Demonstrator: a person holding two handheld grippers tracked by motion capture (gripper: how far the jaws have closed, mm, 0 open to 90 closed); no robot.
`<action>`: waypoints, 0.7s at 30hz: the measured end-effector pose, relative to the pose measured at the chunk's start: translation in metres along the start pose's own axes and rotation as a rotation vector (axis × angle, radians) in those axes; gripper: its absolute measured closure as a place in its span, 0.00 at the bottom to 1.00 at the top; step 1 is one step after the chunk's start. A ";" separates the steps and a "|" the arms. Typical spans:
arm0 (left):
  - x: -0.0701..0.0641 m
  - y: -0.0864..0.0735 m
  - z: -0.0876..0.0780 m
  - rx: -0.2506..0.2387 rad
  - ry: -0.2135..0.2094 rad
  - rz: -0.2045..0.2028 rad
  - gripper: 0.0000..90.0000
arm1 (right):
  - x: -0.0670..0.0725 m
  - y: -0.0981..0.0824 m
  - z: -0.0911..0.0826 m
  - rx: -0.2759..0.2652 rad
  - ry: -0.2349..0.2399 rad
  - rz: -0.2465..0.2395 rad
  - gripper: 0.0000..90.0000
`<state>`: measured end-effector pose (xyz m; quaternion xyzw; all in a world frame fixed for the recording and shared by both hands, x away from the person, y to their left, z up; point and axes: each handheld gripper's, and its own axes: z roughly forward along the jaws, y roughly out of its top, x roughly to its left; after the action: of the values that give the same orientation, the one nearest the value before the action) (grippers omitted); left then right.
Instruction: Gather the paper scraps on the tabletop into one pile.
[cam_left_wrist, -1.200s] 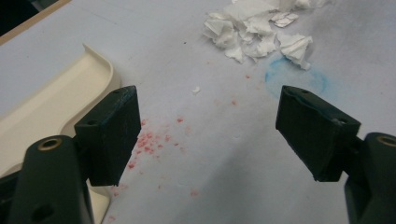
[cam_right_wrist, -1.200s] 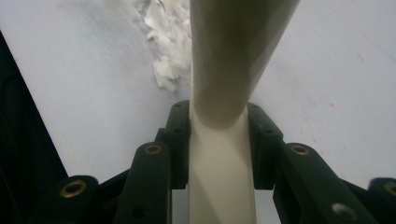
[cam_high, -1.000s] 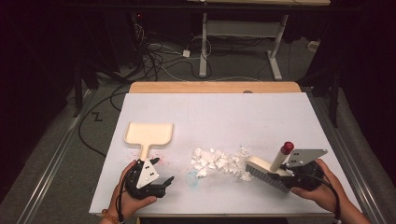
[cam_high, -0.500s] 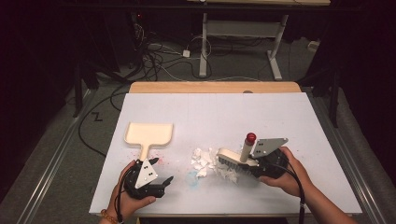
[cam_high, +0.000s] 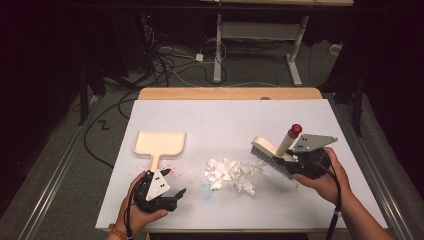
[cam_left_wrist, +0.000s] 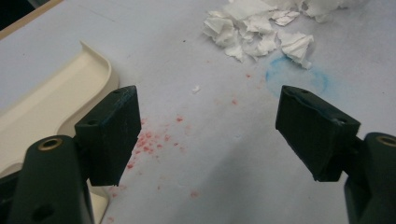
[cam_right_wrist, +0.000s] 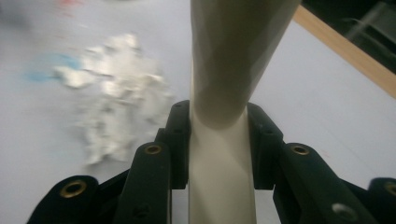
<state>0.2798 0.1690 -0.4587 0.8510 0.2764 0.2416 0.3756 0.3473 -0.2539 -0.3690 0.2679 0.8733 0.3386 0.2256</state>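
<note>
A cream hand brush (cam_high: 270, 149) with a red-tipped handle (cam_high: 295, 129) hangs tilted just right of a heap of torn white paper scraps (cam_high: 230, 173). My right gripper (cam_high: 294, 162) is shut on the brush; in the right gripper view its jaws (cam_right_wrist: 218, 140) clamp the cream handle (cam_right_wrist: 219, 186), with the blurred scraps (cam_right_wrist: 114, 91) to the left. A cream dustpan (cam_high: 160, 143) lies at the left, handle toward me. My left gripper (cam_high: 176, 198) rests near the table's front edge, just below the pan's handle. It (cam_left_wrist: 205, 121) stands open, with the dustpan (cam_left_wrist: 51, 102) to its left and the scraps (cam_left_wrist: 259, 28) ahead.
The white table top (cam_high: 225, 120) carries red specks (cam_left_wrist: 152, 140) and a faint blue stain (cam_left_wrist: 295, 77) in front of the scraps. A wooden strip (cam_high: 230, 93) runs along the far edge. Cables and a desk frame (cam_high: 255, 45) lie on the floor beyond.
My right gripper swept the brush left into the scraps, then drew back to the right and lifted slightly. The scraps lie more bunched together. The left gripper has stayed put.
</note>
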 end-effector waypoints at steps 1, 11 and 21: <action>0.000 0.000 0.000 0.000 0.000 0.000 0.24 | 0.000 0.000 0.000 0.000 0.000 0.000 0.75; 0.002 -0.001 -0.003 -0.006 0.012 -0.008 0.24 | 0.012 -0.004 0.052 0.103 -0.174 0.081 0.75; 0.002 -0.001 -0.006 -0.017 0.011 -0.005 0.25 | 0.061 0.021 0.075 0.069 -0.131 0.101 0.75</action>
<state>0.2776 0.1738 -0.4555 0.8457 0.2785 0.2477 0.3820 0.3509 -0.1672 -0.4168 0.3408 0.8531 0.3011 0.2557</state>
